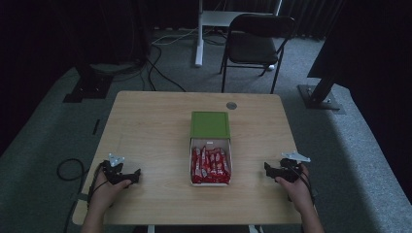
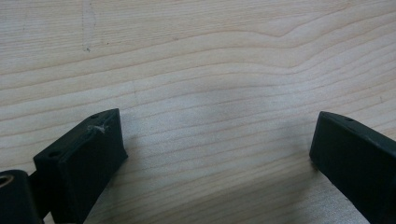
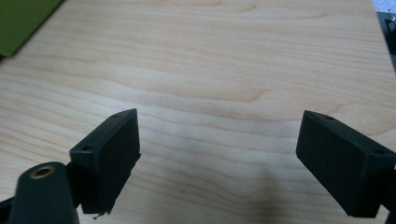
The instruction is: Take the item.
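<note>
My desk [image 1: 145, 126] is light wood with a little grey grommet [image 1: 231, 105] near the far edge. Behind it I've got a black folding chair [image 1: 255, 43] next to a white stand [image 1: 199, 34], and black cables [image 1: 155, 73] snaking over grey carpet [image 1: 43, 141].

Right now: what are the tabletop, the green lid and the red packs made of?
Tabletop: light wood or wood-look laminate, matte, with clear grain lines. Green lid: likely card or thin plastic, flat and matte; can't tell which. Red packs: probably glossy plastic film wrappers, showing small highlights.
</note>
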{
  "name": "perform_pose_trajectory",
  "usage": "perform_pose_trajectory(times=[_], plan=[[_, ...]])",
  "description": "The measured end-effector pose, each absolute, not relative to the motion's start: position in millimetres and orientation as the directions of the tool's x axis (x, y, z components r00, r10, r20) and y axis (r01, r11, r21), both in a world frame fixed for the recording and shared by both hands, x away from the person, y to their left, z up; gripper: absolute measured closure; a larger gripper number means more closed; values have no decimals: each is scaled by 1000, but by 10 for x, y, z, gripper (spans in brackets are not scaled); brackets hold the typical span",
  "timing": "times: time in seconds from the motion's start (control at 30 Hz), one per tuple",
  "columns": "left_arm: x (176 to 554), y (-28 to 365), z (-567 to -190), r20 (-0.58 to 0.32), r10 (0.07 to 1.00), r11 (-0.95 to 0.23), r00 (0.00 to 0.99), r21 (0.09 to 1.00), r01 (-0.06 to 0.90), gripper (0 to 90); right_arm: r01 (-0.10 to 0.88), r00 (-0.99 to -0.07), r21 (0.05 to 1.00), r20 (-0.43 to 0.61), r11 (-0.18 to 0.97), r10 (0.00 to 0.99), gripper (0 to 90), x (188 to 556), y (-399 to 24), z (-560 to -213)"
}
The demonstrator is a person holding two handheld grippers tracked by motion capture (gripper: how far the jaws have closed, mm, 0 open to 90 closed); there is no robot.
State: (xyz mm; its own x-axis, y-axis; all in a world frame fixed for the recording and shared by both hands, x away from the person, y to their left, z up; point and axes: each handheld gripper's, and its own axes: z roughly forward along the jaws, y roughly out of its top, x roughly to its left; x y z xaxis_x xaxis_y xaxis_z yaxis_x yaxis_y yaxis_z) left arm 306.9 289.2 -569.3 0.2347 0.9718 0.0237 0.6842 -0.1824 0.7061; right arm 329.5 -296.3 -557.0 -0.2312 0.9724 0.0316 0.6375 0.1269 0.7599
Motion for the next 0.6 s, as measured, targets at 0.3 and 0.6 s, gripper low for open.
perform_pose_trajectory(times=[0.3, 0.6], plan=[[3066, 2888, -5693, 23, 973, -178, 229, 706, 685, 37, 623, -236, 775, 61, 103, 970, 136, 3256, -2788, -5322], [3062, 2883, -5694, 22, 975, -173, 223, 706, 686, 37, 587, -259, 804, 74, 96, 963, 136, 3246, -2621, -5080]])
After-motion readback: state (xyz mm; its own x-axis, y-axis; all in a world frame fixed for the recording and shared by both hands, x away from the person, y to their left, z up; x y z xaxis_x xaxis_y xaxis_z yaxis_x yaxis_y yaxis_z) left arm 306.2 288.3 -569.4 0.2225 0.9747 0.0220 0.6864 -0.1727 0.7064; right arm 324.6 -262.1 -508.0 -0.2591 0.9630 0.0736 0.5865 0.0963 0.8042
